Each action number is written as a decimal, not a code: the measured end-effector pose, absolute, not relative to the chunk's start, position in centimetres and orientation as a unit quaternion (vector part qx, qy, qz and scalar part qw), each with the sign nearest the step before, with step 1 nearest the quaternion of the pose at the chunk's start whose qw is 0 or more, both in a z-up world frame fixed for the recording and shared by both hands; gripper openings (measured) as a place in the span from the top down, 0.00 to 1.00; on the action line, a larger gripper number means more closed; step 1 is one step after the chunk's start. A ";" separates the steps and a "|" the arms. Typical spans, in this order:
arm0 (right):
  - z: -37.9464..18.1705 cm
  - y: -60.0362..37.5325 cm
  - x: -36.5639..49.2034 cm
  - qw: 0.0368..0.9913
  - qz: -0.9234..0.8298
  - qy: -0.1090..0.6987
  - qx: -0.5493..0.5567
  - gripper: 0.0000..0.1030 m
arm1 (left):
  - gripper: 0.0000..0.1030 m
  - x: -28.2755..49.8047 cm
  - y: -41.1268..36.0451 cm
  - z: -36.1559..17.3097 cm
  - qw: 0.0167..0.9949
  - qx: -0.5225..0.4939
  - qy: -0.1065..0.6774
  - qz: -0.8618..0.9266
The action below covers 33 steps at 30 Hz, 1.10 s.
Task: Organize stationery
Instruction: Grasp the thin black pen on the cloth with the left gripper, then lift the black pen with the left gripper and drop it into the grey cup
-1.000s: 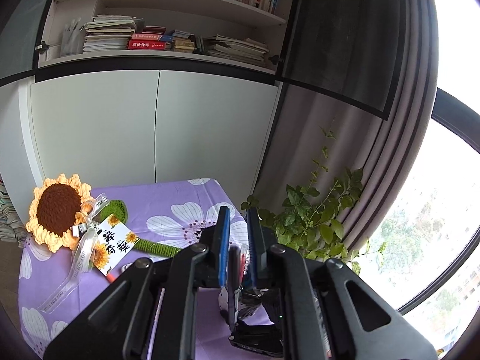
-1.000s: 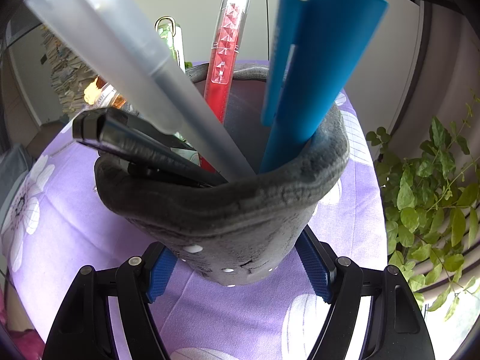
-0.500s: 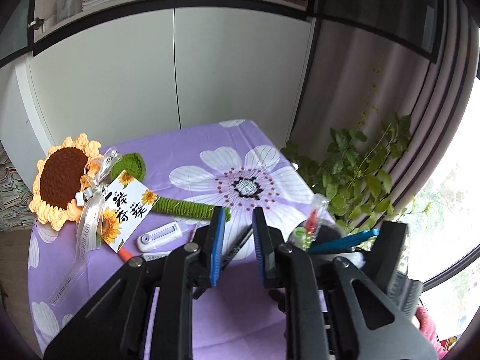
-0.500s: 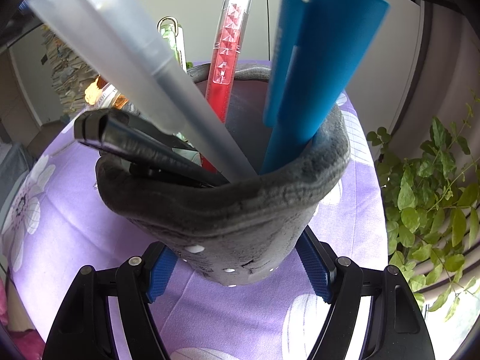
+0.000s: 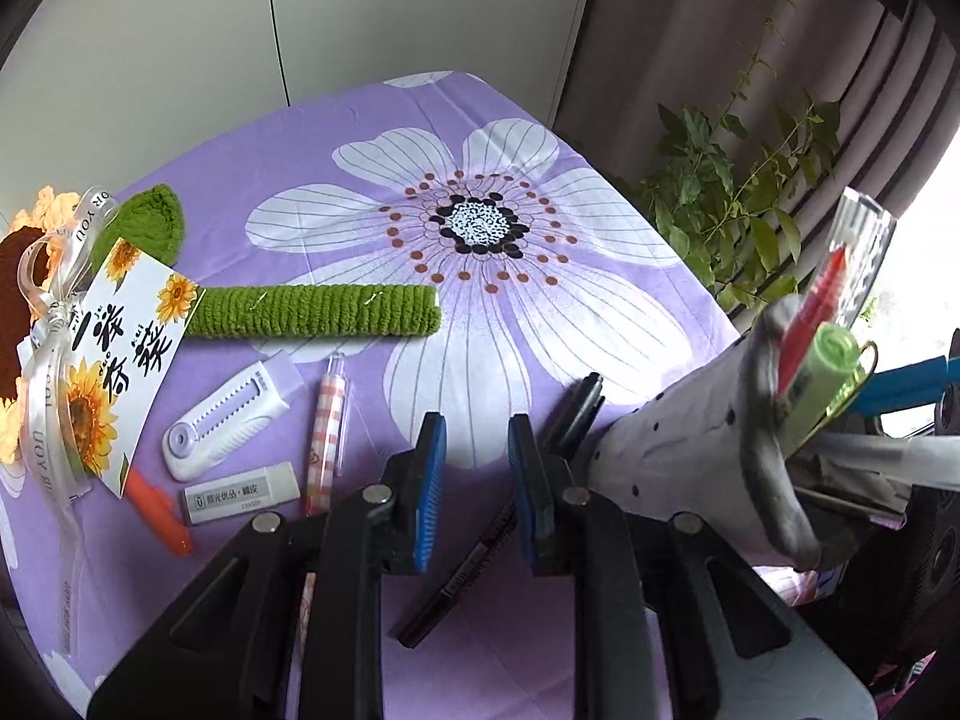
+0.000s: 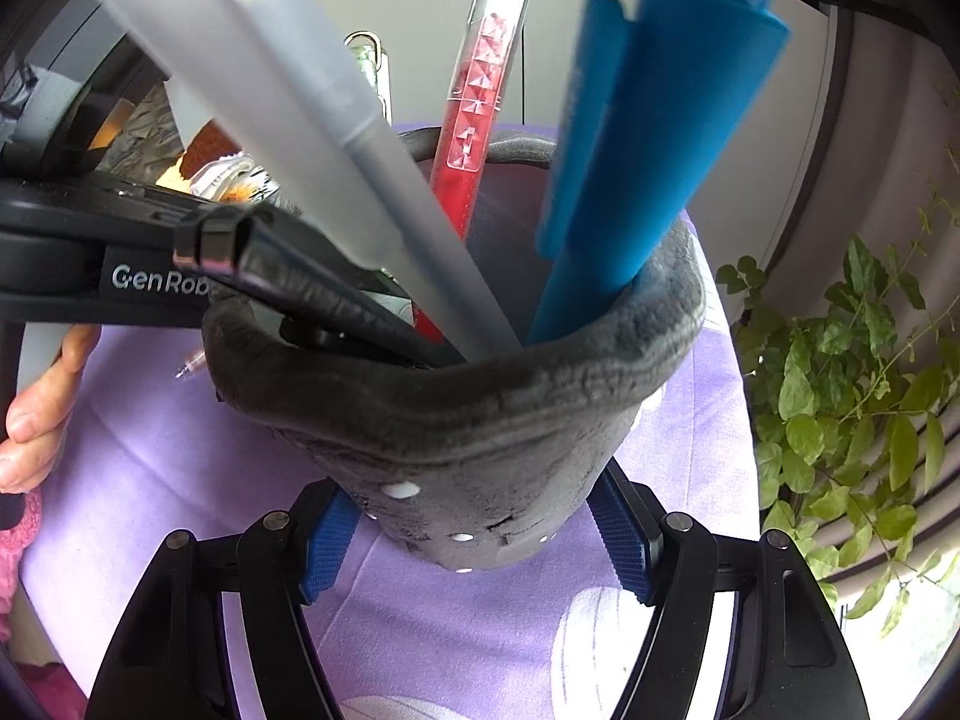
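— So what changed for the left gripper [image 5: 477,468]?
— It's swung down, jaws slightly parted, empty, over the black pen [image 5: 480,546] at lower centre.
— And the right gripper [image 6: 480,534]?
— Still clamping the felt pen holder [image 6: 480,420] mid-frame; the pen goes in next.

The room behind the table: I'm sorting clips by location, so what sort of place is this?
Probably a home room, perhaps a study or bedroom. A floral purple tablecloth covers the table, white cabinet doors stand behind it, and a leafy houseplant grows beside pleated curtains near a bright window.
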State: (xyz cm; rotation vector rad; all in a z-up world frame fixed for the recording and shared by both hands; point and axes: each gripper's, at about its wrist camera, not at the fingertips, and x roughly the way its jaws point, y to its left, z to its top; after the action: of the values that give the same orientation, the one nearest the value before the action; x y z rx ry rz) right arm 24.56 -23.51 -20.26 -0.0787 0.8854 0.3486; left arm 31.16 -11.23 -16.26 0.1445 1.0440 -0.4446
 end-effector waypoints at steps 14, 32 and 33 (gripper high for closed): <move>-20.1 -25.6 24.1 0.898 0.130 0.413 -0.081 0.29 | 0.62 29.8 -15.1 -16.7 0.832 0.116 0.471 -0.268; -19.7 -25.5 23.5 0.897 0.126 0.420 -0.059 0.29 | 0.88 29.6 -15.2 -18.5 0.841 0.187 0.456 -0.224; -19.8 -25.6 23.6 0.897 0.126 0.420 -0.059 0.29 | 0.88 29.5 -14.4 -18.4 0.843 0.177 0.460 -0.217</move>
State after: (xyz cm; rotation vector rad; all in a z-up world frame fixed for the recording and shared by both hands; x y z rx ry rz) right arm 23.59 -25.61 -19.77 -0.1221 0.8695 0.2604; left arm 29.51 -14.40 -18.39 0.3731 0.9713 -0.4588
